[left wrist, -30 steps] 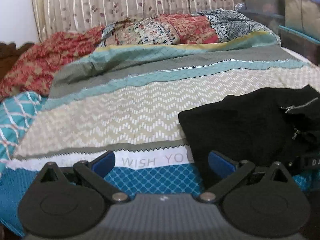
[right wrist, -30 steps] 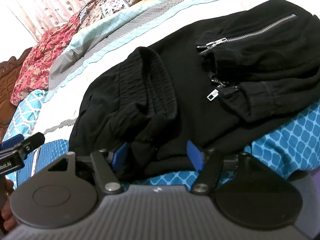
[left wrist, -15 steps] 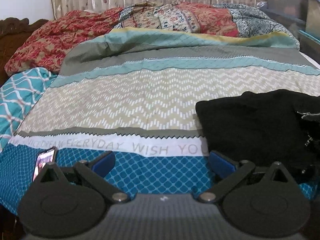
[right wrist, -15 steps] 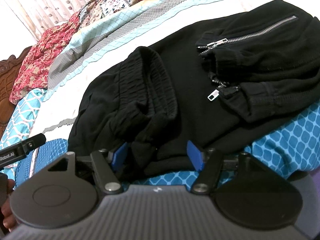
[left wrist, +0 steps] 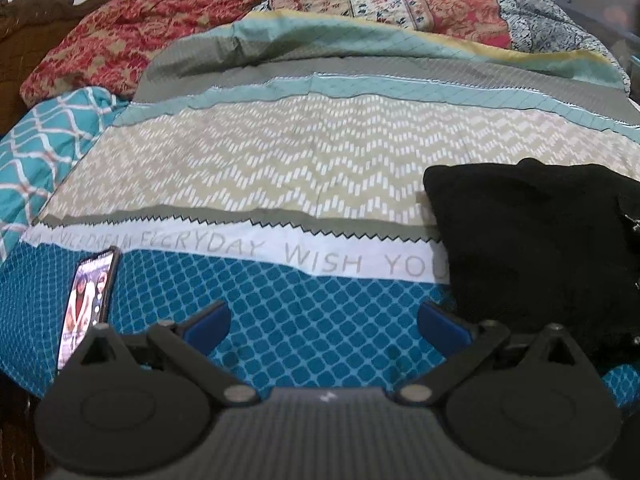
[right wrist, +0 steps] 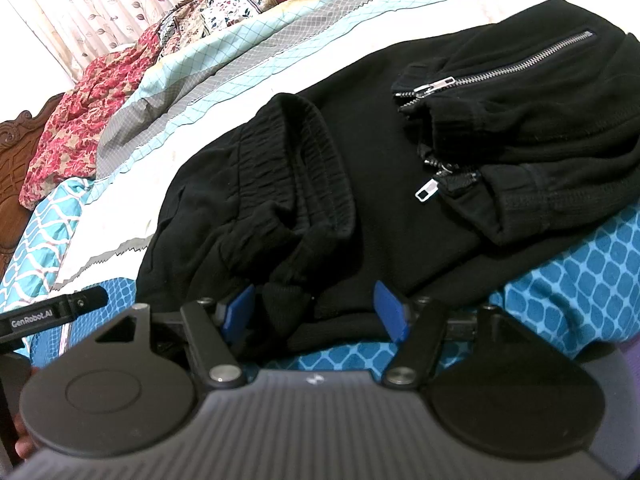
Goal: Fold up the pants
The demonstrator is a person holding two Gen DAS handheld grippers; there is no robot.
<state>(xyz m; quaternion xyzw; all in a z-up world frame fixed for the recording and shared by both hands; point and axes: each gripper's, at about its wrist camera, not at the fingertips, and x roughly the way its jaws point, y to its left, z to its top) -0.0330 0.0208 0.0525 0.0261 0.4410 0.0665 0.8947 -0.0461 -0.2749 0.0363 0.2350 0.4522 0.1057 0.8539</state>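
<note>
Black pants (right wrist: 360,184) lie bunched on the bed, with the elastic waistband (right wrist: 296,168) heaped up at the near left and zipped pockets (right wrist: 516,64) at the right. My right gripper (right wrist: 314,308) stands open at the pants' near edge, with a fold of black cloth between its blue pads (right wrist: 240,312). My left gripper (left wrist: 323,316) is open over the blue patterned sheet. Nothing is between its fingers, and the left end of the pants (left wrist: 528,240) lies just right of it. One left finger (right wrist: 80,304) shows at the left edge of the right wrist view.
A lit phone (left wrist: 86,296) lies on the blue sheet by the bed's near left edge. A striped bedspread (left wrist: 320,160) with lettering covers the bed. Red and patterned quilts (left wrist: 160,28) are piled at the far side, beside a wooden headboard (right wrist: 12,168).
The left gripper has swung left and dipped, so the phone has come into view and the pants sit further right. The right gripper and the pants have not moved.
</note>
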